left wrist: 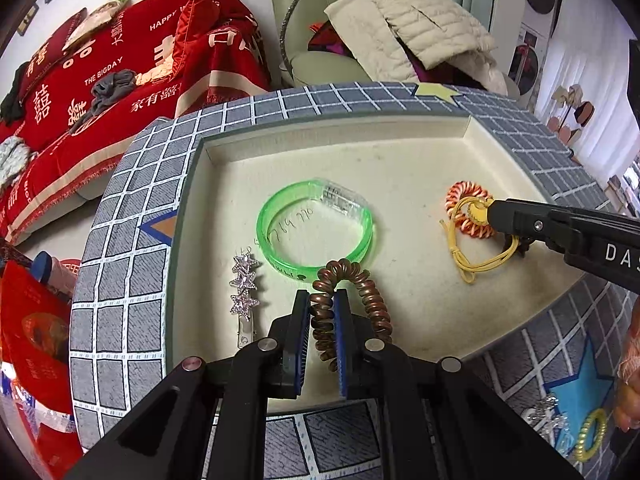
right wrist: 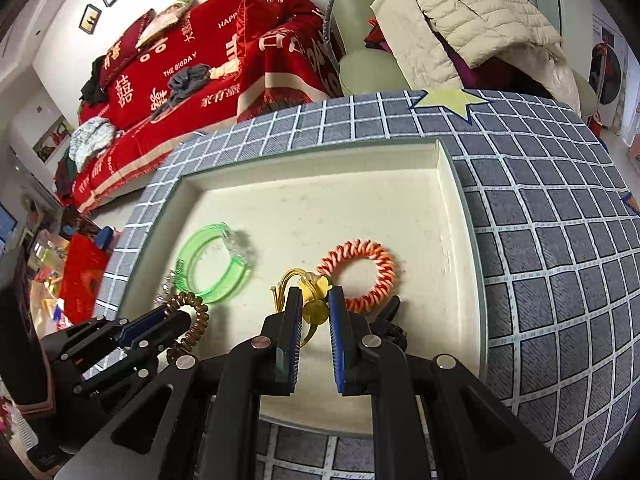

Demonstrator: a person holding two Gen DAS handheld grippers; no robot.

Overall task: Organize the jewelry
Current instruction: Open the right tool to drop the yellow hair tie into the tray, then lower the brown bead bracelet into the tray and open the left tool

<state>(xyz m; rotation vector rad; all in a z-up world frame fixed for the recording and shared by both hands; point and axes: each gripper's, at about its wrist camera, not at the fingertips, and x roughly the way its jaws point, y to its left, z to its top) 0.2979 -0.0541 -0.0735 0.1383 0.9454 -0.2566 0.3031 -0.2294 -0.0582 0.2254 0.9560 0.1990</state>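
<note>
Cream tray (left wrist: 400, 152) on checked worktop (left wrist: 120, 264). Green bangle (left wrist: 316, 228) mid-tray, star clip (left wrist: 243, 288) left of it. Left tool (left wrist: 323, 300) clamped on brown coil tie (left wrist: 352, 300), near edge. Right tool (right wrist: 315, 300) nipping yellow tie (right wrist: 314, 308), orange coil (right wrist: 356, 276) touching it.

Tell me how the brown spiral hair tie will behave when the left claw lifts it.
The brown spiral hair tie will probably stretch and sag, since only one side sits between the left claw. Its loose coils suggest it is light and springy. It may drag against the green bracelet it touches.
</note>
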